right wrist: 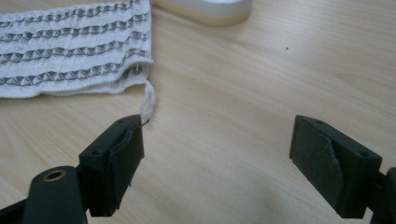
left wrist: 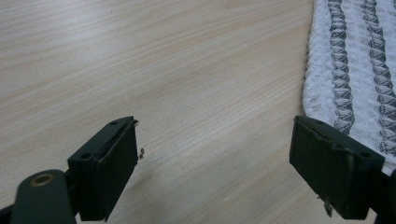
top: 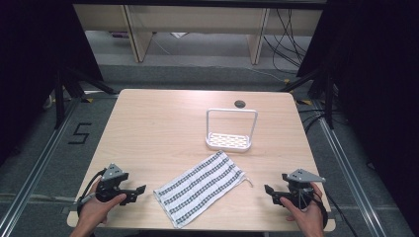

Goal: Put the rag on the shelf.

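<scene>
Lying flat between both wide-open, empty tools (top: pixel 140 190) (top: pixel 267 190), the white towel (top: pixel 200 186) shows dark patterned stripes.

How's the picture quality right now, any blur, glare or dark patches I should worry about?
High view: table evenly lit, surroundings fall into black, slight softness. Left gripper view: towel weave sharp, near jaws a bit soft, faint shadow beneath them. Right gripper view: towel clear, white rack base mildly overexposed.

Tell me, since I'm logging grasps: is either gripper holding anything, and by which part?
Nothing held: left gripper and right gripper are open beside the white grey-striped cloth towel.
</scene>
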`<state>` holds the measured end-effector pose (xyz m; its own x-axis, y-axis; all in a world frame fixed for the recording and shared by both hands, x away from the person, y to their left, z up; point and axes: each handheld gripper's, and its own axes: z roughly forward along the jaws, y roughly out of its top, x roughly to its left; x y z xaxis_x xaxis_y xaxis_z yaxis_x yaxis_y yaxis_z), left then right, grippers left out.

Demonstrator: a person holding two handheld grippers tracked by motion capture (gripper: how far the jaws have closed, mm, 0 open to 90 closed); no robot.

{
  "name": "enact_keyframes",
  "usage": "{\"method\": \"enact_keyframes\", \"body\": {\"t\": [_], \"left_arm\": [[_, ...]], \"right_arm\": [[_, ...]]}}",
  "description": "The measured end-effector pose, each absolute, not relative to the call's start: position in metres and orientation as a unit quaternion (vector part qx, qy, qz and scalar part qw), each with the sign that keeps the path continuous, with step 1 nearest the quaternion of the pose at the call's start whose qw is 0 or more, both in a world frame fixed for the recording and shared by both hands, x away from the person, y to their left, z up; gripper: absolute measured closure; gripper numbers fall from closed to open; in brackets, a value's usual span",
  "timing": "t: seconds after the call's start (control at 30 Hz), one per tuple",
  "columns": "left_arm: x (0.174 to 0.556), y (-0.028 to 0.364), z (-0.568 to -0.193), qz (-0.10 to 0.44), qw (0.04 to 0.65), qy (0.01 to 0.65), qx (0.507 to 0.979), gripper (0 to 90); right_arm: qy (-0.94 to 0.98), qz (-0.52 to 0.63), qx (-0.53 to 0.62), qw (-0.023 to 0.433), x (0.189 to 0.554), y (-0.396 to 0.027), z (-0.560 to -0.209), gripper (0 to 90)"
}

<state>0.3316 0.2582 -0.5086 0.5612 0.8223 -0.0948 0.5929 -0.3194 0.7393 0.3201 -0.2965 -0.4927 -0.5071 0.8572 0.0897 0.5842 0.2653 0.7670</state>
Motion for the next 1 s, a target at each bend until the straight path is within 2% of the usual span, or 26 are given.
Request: {"method": "enact_keyframes", "body": {"t": [0.13, 0.67, 0.73, 1.0], "left_arm": [[0.332, 0.258, -0.508, 0.147, 0.375, 0.443, 0.801, 14.8], [0.337, 0.253, -0.508, 0.144, 0.386, 0.439, 0.799, 14.8], [0.340, 0.247, -0.508, 0.146, 0.406, 0.440, 0.788, 14.8], [0.353, 0.224, -0.500, 0.138, 0.407, 0.407, 0.806, 14.8]], "right_arm": [[0.782, 0.393, 0.450, 0.178, 0.322, -0.297, -0.494, 22.7], [0.782, 0.391, 0.450, 0.182, 0.322, -0.295, -0.491, 22.7], [0.782, 0.394, 0.446, 0.185, 0.322, -0.293, -0.490, 23.8], [0.790, 0.393, 0.435, 0.176, 0.324, -0.287, -0.486, 24.9]]}}
